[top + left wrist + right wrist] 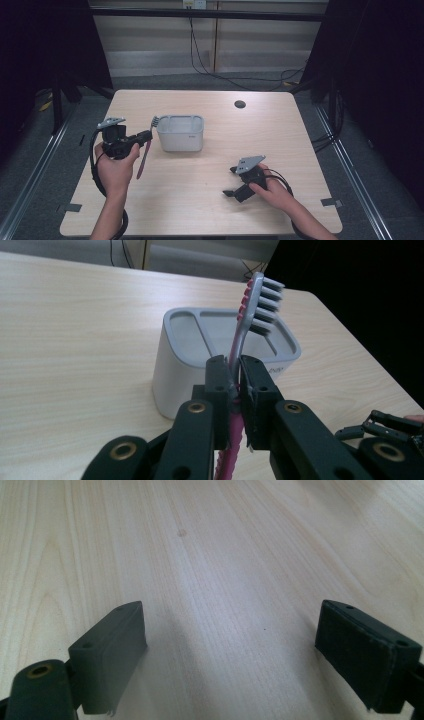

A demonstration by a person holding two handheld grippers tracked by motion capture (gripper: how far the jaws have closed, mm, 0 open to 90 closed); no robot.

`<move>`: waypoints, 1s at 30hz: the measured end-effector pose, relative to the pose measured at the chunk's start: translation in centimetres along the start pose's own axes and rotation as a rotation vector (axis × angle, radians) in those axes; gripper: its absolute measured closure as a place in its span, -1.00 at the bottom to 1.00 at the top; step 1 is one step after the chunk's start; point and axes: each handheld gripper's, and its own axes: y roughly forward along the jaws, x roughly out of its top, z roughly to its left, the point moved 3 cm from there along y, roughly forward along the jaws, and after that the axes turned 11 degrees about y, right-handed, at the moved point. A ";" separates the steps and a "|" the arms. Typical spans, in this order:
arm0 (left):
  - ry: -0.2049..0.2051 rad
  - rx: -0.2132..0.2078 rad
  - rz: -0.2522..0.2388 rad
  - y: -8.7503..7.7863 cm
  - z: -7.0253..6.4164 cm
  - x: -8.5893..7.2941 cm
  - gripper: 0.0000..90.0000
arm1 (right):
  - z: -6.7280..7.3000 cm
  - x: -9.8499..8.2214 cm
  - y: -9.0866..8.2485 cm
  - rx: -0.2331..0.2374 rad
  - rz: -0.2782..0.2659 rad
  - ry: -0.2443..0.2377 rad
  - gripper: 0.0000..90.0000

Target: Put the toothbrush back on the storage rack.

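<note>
The left gripper [145,136] is clamped on a pink-and-grey toothbrush [146,150], with its two jaws pressed against the handle from either side. In the left gripper view, the toothbrush [245,325] rises steeply out of the closed left gripper [235,371], the bristled head well above the fingertips and the bristles facing right. The pink lower handle runs down between the jaw arms and out of the bottom of that view. In the high view, the handle hangs below the fingers toward the person's side of the table, and the head stands above the fingers, beside the left rim of the holder.

The white toothbrush holder [180,133] stands upright on the wooden table [280,130], just past the left fingertips. In the left gripper view, the toothbrush holder [175,365] sits directly behind the jaws and its grey top shows divided compartments. The brush head overlaps the top of the holder; whether it touches the rim cannot be told.

The right gripper [231,181] rests low over the table, well apart from the holder, held by the person's right hand [272,192]. In the right gripper view, the right gripper [230,645] has its jaws spread wide, with bare tabletop [210,555] between them.
</note>
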 end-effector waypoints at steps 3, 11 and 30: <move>-0.004 -0.008 -0.017 0.1 0.0 0.2 0.85 | 0.0 0.0 0.0 0.000 0.000 0.000 -0.73; -0.015 -0.002 -0.071 0.0 0.4 1.0 0.85 | 0.0 0.0 0.0 0.000 0.001 0.001 -0.73; -0.006 -0.001 -0.154 0.3 0.3 3.5 0.85 | 0.0 0.0 0.0 0.000 0.000 0.002 -0.73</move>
